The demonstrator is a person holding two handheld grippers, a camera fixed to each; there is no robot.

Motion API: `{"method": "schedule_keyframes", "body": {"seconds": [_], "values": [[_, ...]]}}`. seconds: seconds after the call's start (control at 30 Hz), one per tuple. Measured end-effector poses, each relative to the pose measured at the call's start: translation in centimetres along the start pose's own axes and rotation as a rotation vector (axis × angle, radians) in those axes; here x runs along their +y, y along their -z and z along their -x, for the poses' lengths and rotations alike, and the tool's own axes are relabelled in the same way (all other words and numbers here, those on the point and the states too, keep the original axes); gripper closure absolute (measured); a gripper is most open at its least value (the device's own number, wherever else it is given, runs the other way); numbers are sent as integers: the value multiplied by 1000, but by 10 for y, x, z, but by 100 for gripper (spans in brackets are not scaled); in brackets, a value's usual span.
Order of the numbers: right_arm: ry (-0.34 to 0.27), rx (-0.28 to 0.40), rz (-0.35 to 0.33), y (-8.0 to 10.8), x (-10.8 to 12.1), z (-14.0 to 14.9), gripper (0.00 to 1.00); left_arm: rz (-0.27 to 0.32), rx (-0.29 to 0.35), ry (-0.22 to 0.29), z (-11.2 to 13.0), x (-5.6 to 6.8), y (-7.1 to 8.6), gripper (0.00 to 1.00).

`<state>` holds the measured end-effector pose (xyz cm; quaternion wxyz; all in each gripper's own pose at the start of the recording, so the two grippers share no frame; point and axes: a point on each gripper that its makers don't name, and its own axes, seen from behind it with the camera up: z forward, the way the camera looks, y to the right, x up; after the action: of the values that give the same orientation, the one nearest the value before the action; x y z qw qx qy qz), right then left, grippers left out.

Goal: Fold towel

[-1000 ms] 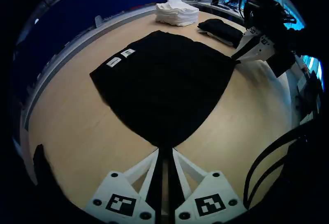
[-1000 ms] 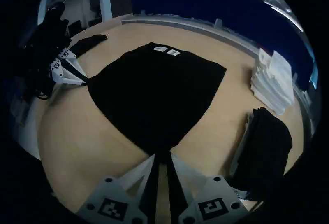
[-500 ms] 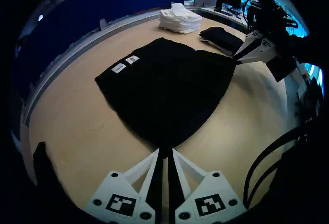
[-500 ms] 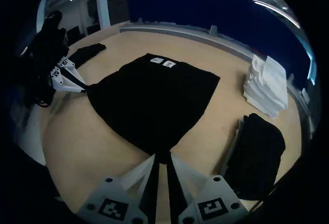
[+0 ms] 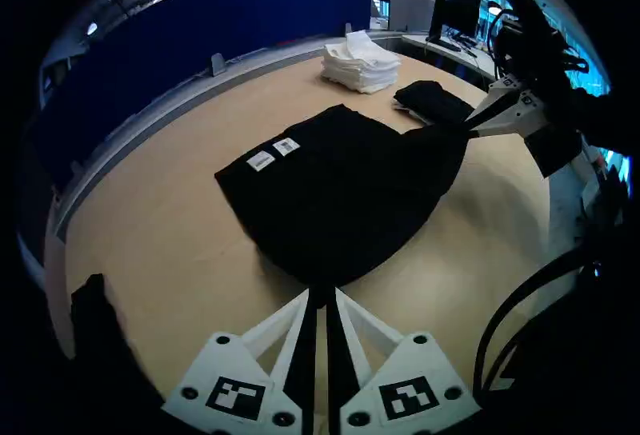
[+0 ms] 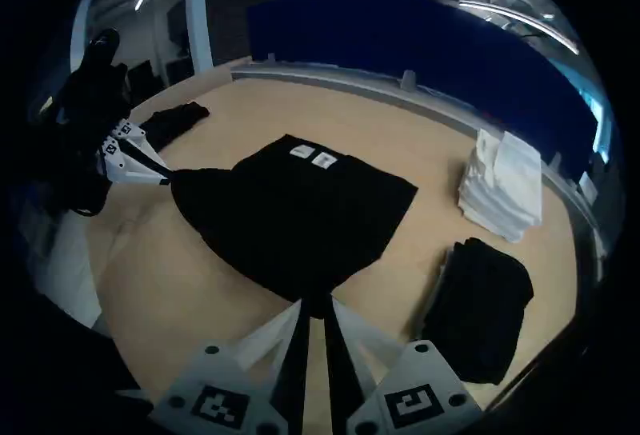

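Two corners of the black towel (image 5: 344,195) are pinched, one in each pair of tongs.

In the left gripper view, your left tongs (image 5: 324,289) sit at 6 o'clock, fingers drawn nearly together on the near corner, with dark cloth running up out of their tips. Your right tongs (image 5: 470,126) come in at 2 o'clock, closed on the opposite corner. The towel hangs between the two grips, while its far edge, the one with the two white labels (image 5: 272,153) toward 10 o'clock, lies on the worktop (image 5: 160,219). Compared with a second ago the cloth looks smaller and farther off, and more of the room shows above it. You have raised both grips, and the held edge seems to be off the wood. A white stack (image 5: 360,63) sits at 12 o'clock, with a folded dark pile (image 5: 436,103) beside it.

In the right gripper view, your right tongs (image 6: 318,299) are at 6 o'clock, clamped on their corner, and the left tongs (image 6: 170,179) hold theirs at 9 o'clock. Here too the towel (image 6: 296,211) has shrunk toward the centre, and the dark pile at 4 o'clock shows whole.

I judge the lift for the fold is underway. Next, the held edge needs carrying over toward the labelled edge, both grips level so the corners land square.
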<state>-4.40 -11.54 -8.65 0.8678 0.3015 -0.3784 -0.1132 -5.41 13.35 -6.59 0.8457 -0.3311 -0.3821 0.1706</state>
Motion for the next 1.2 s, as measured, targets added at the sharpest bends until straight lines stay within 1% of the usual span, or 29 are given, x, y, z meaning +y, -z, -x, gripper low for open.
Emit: {"method": "schedule_keyframes", "body": {"seconds": [0.27, 0.57, 0.8, 1.2], "values": [[-3, 21, 1, 22, -4, -21, 88, -10, 30, 36, -17, 0, 22, 93], [1, 24, -5, 37, -9, -31, 88, -15, 42, 66, -27, 4, 41, 93], [-6, 21, -12, 45, -14, -32, 88, -16, 51, 86, -30, 8, 50, 93], [-14, 16, -17, 50, -16, -31, 88, -8, 56, 104, -34, 12, 59, 93]]}}
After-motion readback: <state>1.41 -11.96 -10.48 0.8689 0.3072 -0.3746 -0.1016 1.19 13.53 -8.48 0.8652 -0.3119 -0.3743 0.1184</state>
